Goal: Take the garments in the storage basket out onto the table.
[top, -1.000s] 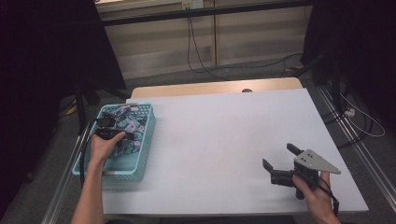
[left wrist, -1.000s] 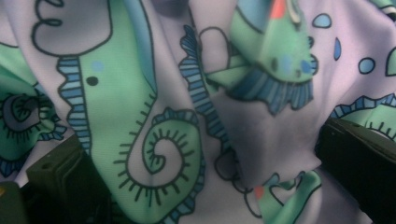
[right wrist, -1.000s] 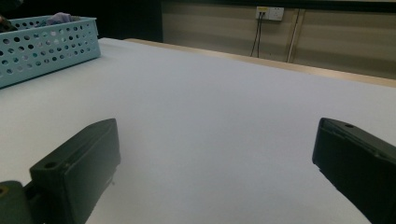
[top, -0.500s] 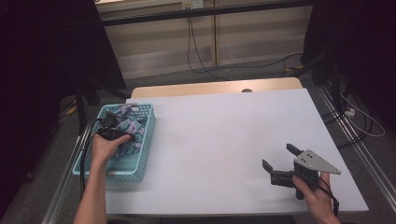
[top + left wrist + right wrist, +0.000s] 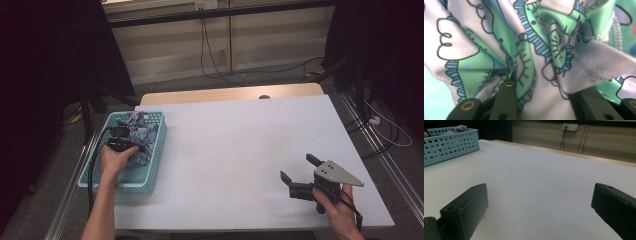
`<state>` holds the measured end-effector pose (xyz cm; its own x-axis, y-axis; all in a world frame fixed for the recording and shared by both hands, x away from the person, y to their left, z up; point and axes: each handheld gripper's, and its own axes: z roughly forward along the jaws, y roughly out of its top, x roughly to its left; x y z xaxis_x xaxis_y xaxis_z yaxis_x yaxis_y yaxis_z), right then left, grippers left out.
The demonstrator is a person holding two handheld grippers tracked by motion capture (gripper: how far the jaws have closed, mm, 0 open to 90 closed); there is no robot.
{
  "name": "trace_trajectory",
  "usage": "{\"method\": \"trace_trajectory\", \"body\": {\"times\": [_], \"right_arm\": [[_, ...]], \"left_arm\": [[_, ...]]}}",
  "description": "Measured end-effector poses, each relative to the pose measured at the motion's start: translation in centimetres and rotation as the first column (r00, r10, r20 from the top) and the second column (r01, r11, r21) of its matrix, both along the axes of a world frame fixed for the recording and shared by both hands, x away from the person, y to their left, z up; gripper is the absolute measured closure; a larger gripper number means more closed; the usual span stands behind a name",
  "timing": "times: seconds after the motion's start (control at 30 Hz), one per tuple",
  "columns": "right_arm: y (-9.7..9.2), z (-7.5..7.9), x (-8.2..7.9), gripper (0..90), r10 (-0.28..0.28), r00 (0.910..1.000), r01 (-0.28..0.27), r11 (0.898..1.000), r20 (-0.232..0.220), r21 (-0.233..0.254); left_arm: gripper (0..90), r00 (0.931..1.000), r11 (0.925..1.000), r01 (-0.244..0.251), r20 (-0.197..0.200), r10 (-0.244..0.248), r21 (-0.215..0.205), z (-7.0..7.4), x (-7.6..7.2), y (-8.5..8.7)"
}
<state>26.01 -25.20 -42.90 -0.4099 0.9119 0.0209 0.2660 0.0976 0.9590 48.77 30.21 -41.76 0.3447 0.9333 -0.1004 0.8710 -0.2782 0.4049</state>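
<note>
Left gripper (image 5: 121, 146) lower in basket (image 5: 159, 145) – crumpled cloth (image 5: 529, 50), no clear axis

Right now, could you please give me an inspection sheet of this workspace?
Surface: white table, bare in the middle.
Job's things: teal basket at the left edge, holding patterned cloth.
Clutter: nothing seen.
Grippers: left gripper in the basket, cloth bunched between its jaws; right gripper open, low over the table's near right.
Cables: black cable trails from the left gripper; wires on the floor.
Surroundings: wall socket, dark curtains.
</note>
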Motion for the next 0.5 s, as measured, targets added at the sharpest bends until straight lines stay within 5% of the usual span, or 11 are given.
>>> {"method": "trace_trajectory", "body": {"times": [0.13, 0.33, 0.5], "right_arm": [[0.0, 0.0, 0.1, 0.5, -0.004, 1.0000, 0.004, 1.000, -0.004, 0.000], [0.0, 0.0, 0.1, 0.5, -0.010, 0.9999, 0.010, 1.000, -0.004, 0.001], [0.0, 0.0, 0.0, 0.5, -0.009, 1.0000, 0.009, 1.000, -0.003, -0.001]], "left_arm": [[70.7, 0.9997, 0.9993, 0.003, 0.024, -0.003, 0.037, 0.3, -0.2, -0.6], [71.0, 0.9977, 0.9998, -0.010, 0.067, 0.009, 0.015, 1.0, -0.7, -0.2], [71.2, 0.9881, 0.9986, -0.041, 0.147, 0.045, -0.033, 2.1, -1.9, 0.3]]}}
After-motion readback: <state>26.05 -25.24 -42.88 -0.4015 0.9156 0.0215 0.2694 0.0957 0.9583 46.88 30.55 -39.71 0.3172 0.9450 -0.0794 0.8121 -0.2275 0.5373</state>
